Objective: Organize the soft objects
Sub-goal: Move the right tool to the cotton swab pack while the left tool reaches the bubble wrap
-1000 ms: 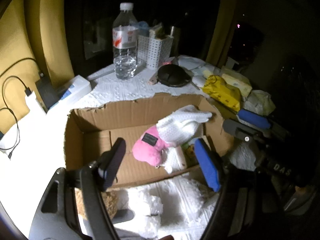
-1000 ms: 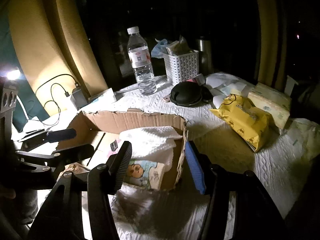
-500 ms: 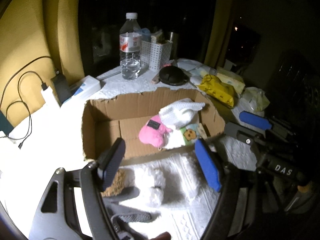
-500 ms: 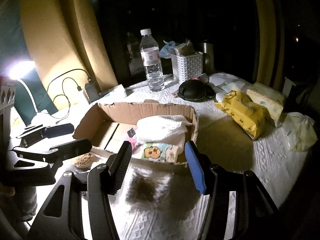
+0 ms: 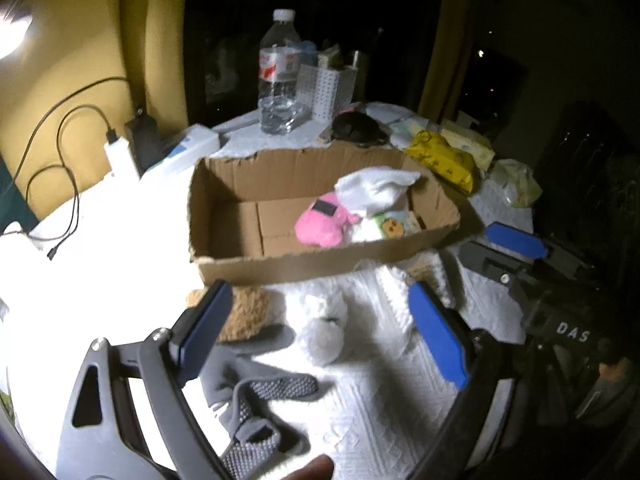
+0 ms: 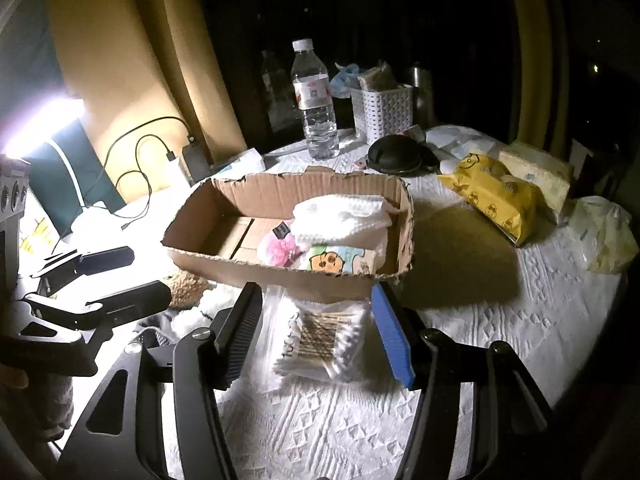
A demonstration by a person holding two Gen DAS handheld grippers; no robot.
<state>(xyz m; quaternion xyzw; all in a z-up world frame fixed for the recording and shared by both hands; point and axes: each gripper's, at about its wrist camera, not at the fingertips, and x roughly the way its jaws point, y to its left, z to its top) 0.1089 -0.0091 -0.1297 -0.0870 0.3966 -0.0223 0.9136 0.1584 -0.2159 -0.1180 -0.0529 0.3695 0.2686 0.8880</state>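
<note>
Box (image 5: 320, 264) half full; both grippers (image 5: 320, 320) (image 6: 316, 332) gaping, empty. I'd pinch white plush (image 5: 324, 328) mid-body: light, squashy, w/ slack.

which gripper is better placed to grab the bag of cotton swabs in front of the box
Right. The right gripper is open with the cotton swab bag directly between its fingers; the left gripper faces the white plush.

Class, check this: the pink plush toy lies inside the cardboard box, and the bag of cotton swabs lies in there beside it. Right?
Half right. The pink plush toy is in the cardboard box, but the bag of cotton swabs lies outside, on the table before it, as the right wrist view shows.
</note>
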